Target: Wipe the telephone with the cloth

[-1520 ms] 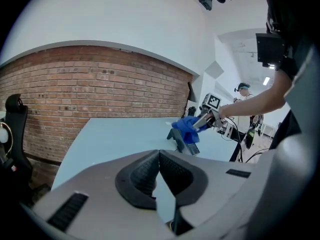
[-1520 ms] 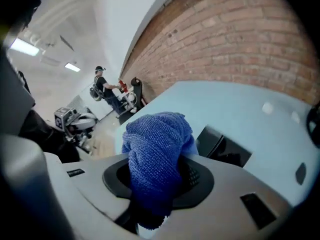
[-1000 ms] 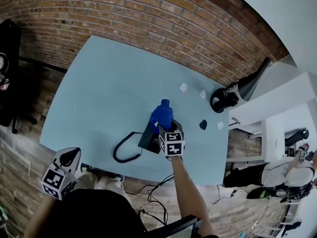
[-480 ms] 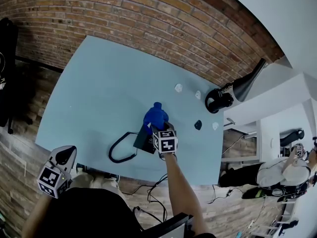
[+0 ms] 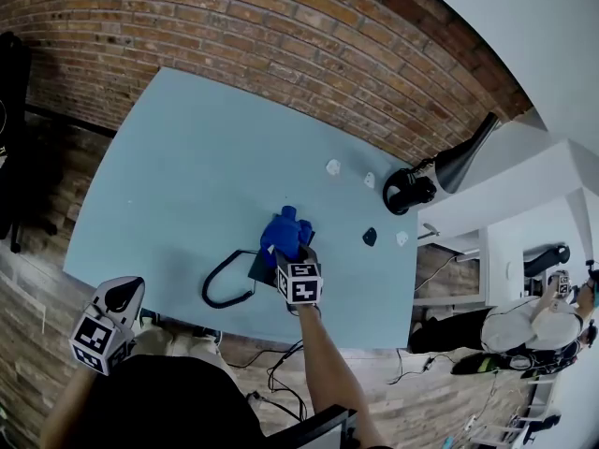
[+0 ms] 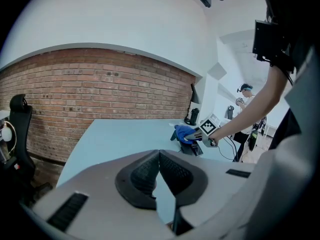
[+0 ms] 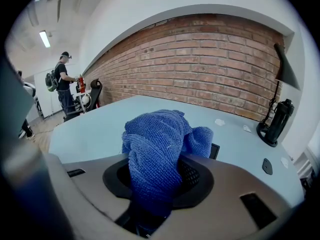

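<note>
Far behind the black desk telephone (image 5: 265, 267): red brick wall (image 5: 281, 36), running along the far edge of the table.
Under the telephone: pale blue rectangular table top (image 5: 178, 157). The phone sits close to its near edge.
Right and beyond the telephone, by the wall: black desk lamp with cone shade (image 5: 416, 185).
Left of the telephone, touching it: black curled cord (image 5: 223, 286), looped on the table.
On top of the telephone: bunched blue terry cloth (image 5: 285, 234), covering its far part. A black corner of the phone shows just past the cloth in the right gripper view.
Right gripper (image 5: 292, 258): directly over the telephone, jaws pinching the cloth, which bulges out ahead of them.
Left gripper (image 5: 124, 295): well left of the telephone, off the table's near edge, pads pressed together at the tips with nothing between.
Right of the telephone: small flat black piece (image 5: 370, 237). Beyond that, a few small white scraps (image 5: 334, 166), too small to identify.
</note>
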### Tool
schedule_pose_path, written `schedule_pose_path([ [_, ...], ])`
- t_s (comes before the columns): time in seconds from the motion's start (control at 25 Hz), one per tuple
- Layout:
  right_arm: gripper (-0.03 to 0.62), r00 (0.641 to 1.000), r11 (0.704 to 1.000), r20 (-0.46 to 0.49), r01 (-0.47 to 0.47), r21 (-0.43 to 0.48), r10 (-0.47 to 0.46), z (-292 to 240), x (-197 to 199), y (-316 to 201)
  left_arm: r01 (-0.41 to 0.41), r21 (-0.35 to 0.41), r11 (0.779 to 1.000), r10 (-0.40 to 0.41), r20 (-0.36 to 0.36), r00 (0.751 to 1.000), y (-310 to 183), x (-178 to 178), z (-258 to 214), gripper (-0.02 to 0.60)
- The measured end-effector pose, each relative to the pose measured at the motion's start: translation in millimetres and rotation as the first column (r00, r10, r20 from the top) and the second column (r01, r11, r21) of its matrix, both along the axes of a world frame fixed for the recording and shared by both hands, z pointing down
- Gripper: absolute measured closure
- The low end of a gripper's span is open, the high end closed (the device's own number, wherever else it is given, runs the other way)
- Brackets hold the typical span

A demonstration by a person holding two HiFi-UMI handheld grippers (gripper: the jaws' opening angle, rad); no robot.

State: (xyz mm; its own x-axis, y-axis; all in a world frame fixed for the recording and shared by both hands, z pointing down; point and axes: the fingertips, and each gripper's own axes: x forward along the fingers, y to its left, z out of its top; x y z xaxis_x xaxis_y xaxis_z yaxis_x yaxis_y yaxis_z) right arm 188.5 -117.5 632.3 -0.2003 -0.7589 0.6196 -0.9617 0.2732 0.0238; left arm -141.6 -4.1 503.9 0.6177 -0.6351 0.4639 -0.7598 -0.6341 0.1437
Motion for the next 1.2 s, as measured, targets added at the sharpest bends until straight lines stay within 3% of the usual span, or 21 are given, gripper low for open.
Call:
schedule_pose_path([
  [1.2,0.442,0.998,0.999,0.043,-0.036,-0.014,0.036,16,-14,33,0.017,-0.019,1.0,-0.017,-0.009,1.0,7,-10,5,0.584],
])
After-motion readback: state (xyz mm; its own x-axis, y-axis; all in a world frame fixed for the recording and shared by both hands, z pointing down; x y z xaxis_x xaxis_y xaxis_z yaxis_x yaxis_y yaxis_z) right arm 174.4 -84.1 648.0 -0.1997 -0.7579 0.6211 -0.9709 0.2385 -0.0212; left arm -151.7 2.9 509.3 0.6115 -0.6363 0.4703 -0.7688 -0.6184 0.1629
